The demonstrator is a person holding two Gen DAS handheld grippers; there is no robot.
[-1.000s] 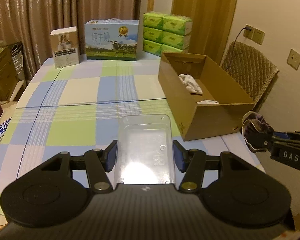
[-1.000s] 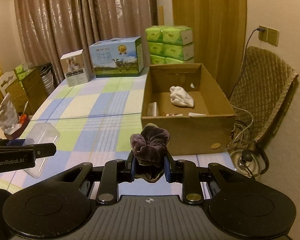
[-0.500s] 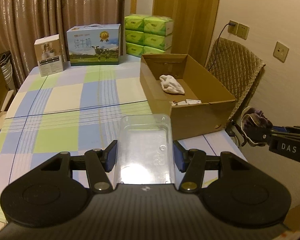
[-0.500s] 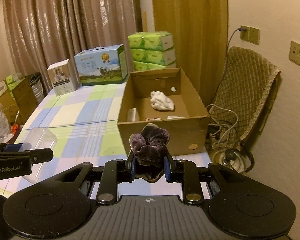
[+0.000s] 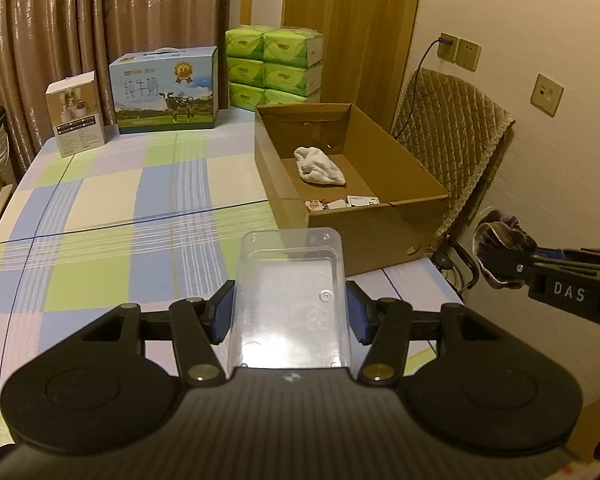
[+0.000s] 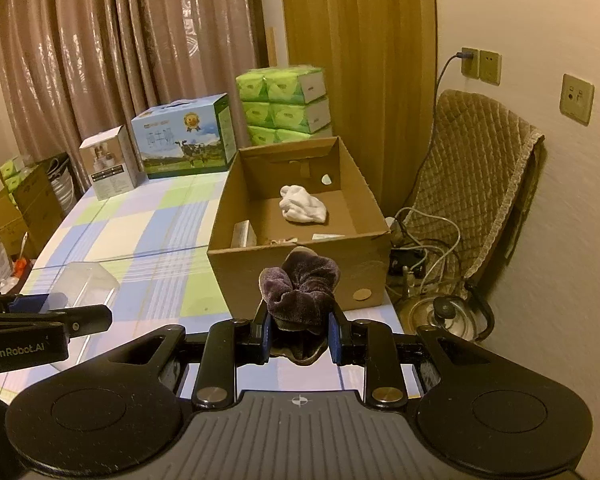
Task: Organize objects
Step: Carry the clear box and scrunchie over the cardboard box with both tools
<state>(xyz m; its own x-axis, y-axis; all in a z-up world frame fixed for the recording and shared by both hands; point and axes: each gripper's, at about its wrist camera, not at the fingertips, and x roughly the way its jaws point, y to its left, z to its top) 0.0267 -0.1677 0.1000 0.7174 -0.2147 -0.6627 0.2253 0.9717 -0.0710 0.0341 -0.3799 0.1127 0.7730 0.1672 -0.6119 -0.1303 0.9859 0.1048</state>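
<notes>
My left gripper (image 5: 290,316) is shut on a clear plastic tray (image 5: 290,280), its blue pads pressing both long sides, held above the checked tablecloth (image 5: 112,216). My right gripper (image 6: 298,338) is shut on a dark purple velvet scrunchie (image 6: 300,286); from the left wrist it shows as the scrunchie (image 5: 500,236) off the table's right edge. An open cardboard box (image 5: 380,236) stands on the table's right side, ahead of both grippers, with a crumpled white cloth (image 5: 318,166) and small packets inside. In the right wrist view the same box (image 6: 300,272) lies just beyond the scrunchie.
At the table's far end stand a blue milk carton box (image 5: 166,90), a small white box (image 5: 76,114) and stacked green tissue packs (image 5: 274,66). A quilted chair (image 6: 472,184), cables and a kettle (image 6: 444,312) sit right of the table. Cardboard boxes (image 6: 28,200) stand on the left.
Both grippers have shifted sideways and drawn back a little from the table, so the box sits more central in both views. Each grip is unchanged.
</notes>
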